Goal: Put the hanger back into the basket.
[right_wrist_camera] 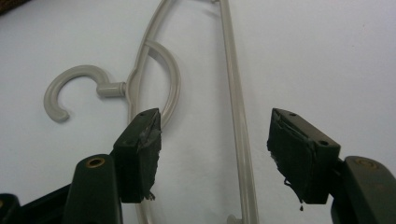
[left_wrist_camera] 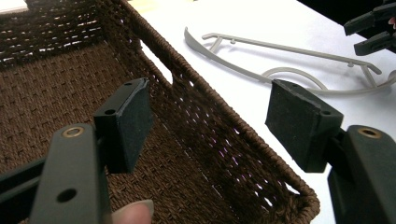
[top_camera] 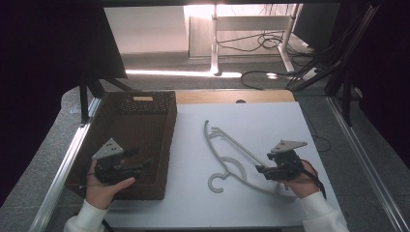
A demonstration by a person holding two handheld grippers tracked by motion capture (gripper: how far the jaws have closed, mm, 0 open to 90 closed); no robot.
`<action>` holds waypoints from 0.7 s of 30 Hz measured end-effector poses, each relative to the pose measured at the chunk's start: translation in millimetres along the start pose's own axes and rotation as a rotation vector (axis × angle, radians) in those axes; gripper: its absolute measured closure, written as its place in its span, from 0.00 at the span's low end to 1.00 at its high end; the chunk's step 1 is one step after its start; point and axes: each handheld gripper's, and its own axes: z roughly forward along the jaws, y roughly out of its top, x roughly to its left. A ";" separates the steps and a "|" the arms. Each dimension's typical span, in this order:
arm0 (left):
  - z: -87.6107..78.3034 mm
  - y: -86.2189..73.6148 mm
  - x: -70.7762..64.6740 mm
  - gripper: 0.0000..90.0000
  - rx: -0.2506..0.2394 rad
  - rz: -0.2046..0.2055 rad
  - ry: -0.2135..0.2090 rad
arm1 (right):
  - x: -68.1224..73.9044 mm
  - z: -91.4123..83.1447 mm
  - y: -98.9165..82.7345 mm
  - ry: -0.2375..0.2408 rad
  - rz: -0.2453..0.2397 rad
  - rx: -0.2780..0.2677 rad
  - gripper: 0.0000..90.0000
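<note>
Apparently a pickup is being prepared: the pale grey plastic hanger point(top_camera: 235, 155) lies flat on the white tabletop point(top_camera: 270, 121) just beside the brown woven basket point(top_camera: 162, 145). On the hanger's side away from the basket, the right gripper point(right_wrist_camera: 215, 154) is held with jaws spread astride its straight bar, nothing pinched. Over the basket's coarse weave the left gripper point(left_wrist_camera: 210, 126) is held equally spread and empty. Next, a closing on that thin, smooth, slippery bar would be called for.

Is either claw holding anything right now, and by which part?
Nothing is held. The left claw is open over the basket; the right claw is open around the hanger bar, not gripping it.
</note>
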 end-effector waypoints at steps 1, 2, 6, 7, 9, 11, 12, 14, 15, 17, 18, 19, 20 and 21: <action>-0.1 0.3 0.0 0.34 -0.001 0.000 0.000 | -0.1 0.0 -0.3 0.001 -0.004 0.001 0.40; -0.1 0.3 0.0 0.34 -0.001 0.000 0.000 | 0.1 -0.5 -0.6 0.001 -0.004 0.003 0.40; 1.0 1.1 0.2 0.34 0.002 0.002 -0.001 | 0.0 -1.0 -1.2 -0.002 -0.004 0.002 0.40; 1.1 1.1 0.0 0.34 0.002 0.003 -0.002 | 0.0 -1.7 -0.7 -0.005 -0.006 -0.003 0.40; 0.9 1.1 -0.5 0.34 0.001 0.005 -0.003 | 0.5 -1.9 -0.5 -0.007 -0.005 -0.007 0.40; 0.6 1.2 -1.0 0.34 0.000 0.006 -0.004 | 2.1 -2.8 1.0 0.000 -0.001 -0.010 0.42; 0.5 1.2 -1.4 0.34 -0.001 0.008 -0.005 | 2.6 -2.7 1.6 0.003 0.001 -0.008 0.42; 0.5 1.3 -1.5 0.34 -0.001 0.008 -0.006 | 2.9 -2.5 1.9 0.006 0.002 -0.007 0.43; 0.4 1.4 -1.5 0.34 -0.001 0.008 -0.005 | 3.6 -1.7 3.2 0.011 0.004 -0.001 0.43; 0.0 1.6 -1.3 0.34 -0.002 0.007 -0.006 | 4.2 -1.4 4.0 0.015 0.008 0.003 0.43; -0.2 1.7 -1.1 0.34 -0.003 0.006 -0.004 | 4.9 -0.7 5.4 0.016 0.010 0.004 0.44; -0.3 1.7 -1.0 0.34 -0.003 0.005 -0.003 | 4.9 -0.7 5.4 0.016 0.010 0.004 0.44; -0.4 1.7 -1.0 0.34 -0.003 0.005 -0.002 | 5.2 -0.3 6.1 0.017 0.009 0.004 0.44; -0.5 1.8 -1.1 0.34 -0.003 0.005 -0.002 | 6.2 0.2 7.7 0.015 0.009 0.010 0.44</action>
